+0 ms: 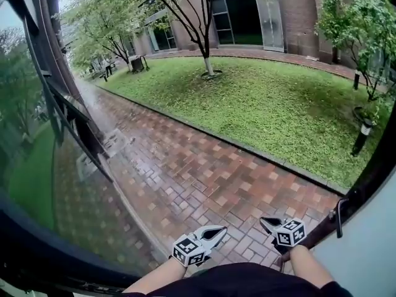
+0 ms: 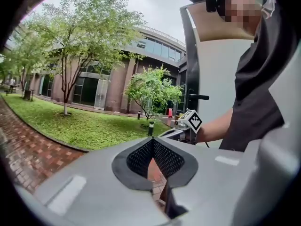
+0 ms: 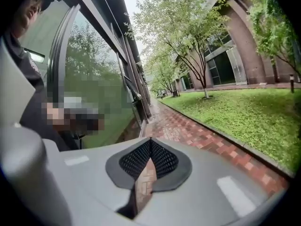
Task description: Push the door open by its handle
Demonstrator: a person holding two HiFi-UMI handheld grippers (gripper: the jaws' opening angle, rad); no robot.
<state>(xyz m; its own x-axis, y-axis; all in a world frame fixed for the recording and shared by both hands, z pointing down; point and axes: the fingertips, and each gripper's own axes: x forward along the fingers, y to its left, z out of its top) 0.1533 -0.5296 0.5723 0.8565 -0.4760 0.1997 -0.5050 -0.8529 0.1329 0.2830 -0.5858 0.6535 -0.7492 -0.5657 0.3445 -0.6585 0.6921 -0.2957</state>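
Off to the near right, looking at door standing open: pale panel, dark frame, black lever handle. Holding jaws of left gripper and right gripper together, empty, over wet brick path; lawn farther off, glass wall left.

Outdoors, flat grey daylight under a pale overcast sky. Wet red-brick paved path runs away along a dark-framed glass wall at the left, which reflects greenery. A stone kerb separates the path from the mown green lawn. Slim dark-trunked tree on the lawn. Brown brick building with tall windows behind. Short black post lamp at the right. Far-off dark shapes, possibly benches.
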